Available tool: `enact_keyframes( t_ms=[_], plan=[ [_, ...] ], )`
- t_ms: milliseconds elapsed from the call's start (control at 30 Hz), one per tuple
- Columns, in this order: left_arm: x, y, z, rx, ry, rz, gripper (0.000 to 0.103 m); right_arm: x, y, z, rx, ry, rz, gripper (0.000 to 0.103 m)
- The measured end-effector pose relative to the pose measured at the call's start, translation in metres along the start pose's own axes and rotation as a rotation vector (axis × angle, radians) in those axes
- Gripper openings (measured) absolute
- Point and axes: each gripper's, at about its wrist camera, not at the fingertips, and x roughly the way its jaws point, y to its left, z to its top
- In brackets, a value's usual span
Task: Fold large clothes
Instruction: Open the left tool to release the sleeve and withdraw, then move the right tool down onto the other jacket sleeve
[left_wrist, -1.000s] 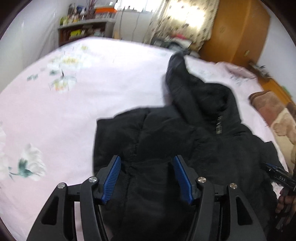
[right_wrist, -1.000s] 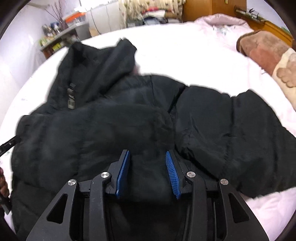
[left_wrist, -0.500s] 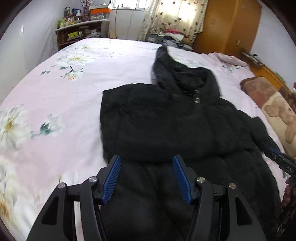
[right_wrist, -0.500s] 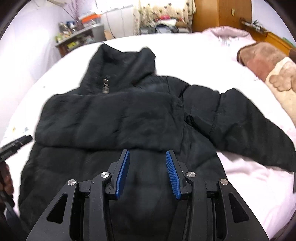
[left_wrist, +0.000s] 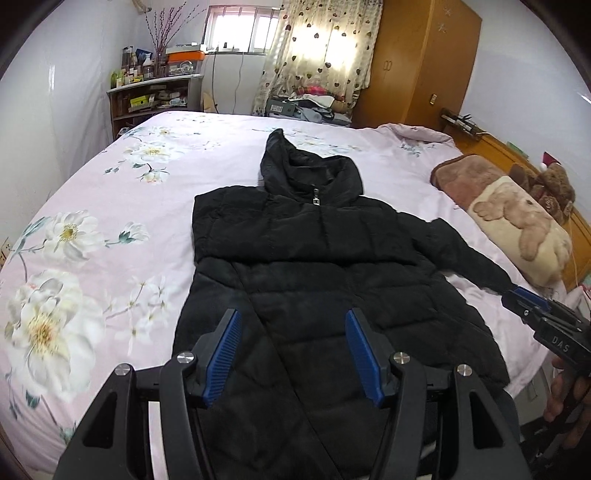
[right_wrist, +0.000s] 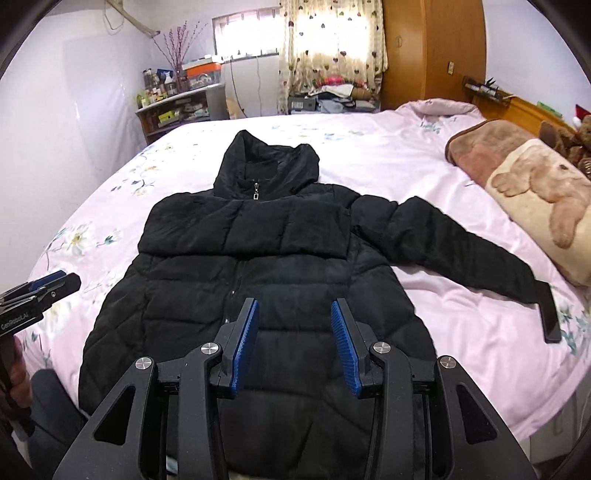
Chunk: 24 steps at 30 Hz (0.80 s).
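Observation:
A black hooded puffer jacket (left_wrist: 325, 266) lies front up on the pink floral bed (left_wrist: 110, 206), hood pointing away. Its left sleeve is folded across the chest; its right sleeve (right_wrist: 461, 243) stretches out toward the pillow. My left gripper (left_wrist: 293, 350) is open and empty, held above the jacket's hem; it also shows at the left edge of the right wrist view (right_wrist: 48, 286). My right gripper (right_wrist: 293, 332) is open and empty above the hem, and shows at the right of the left wrist view (left_wrist: 532, 306).
A brown and cream bear-print blanket (right_wrist: 524, 173) and a teddy bear (left_wrist: 554, 184) lie at the bed's right side. A cluttered shelf (left_wrist: 155, 92), a curtained window (left_wrist: 325, 48) and a wooden wardrobe (left_wrist: 424, 62) stand beyond the bed's far end.
Both grippers have drawn back and up from the jacket, so the whole jacket is now in view. The left sleeve lies folded across the chest.

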Motion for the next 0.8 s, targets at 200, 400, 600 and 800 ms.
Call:
enact_keyframes(
  t_ms=[200, 400, 600, 800],
  plan=[
    [-0.027, -0.022, -0.012, 0.026, -0.007, -0.011, 0.061, -0.031, -0.007, -0.019, -0.003, -0.031, -0.035, 0.041],
    [-0.041, -0.045, -0.015, 0.071, -0.019, -0.023, 0.061, -0.049, -0.020, -0.032, 0.030, -0.054, -0.057, 0.041],
    [-0.039, -0.063, -0.011, 0.105, -0.018, -0.032, 0.061, -0.054, -0.037, -0.036, 0.068, -0.063, -0.070, 0.041],
    [-0.027, -0.070, -0.009, 0.108, -0.005, -0.036, 0.061, -0.047, -0.051, -0.035, 0.087, -0.054, -0.100, 0.042]
  ],
)
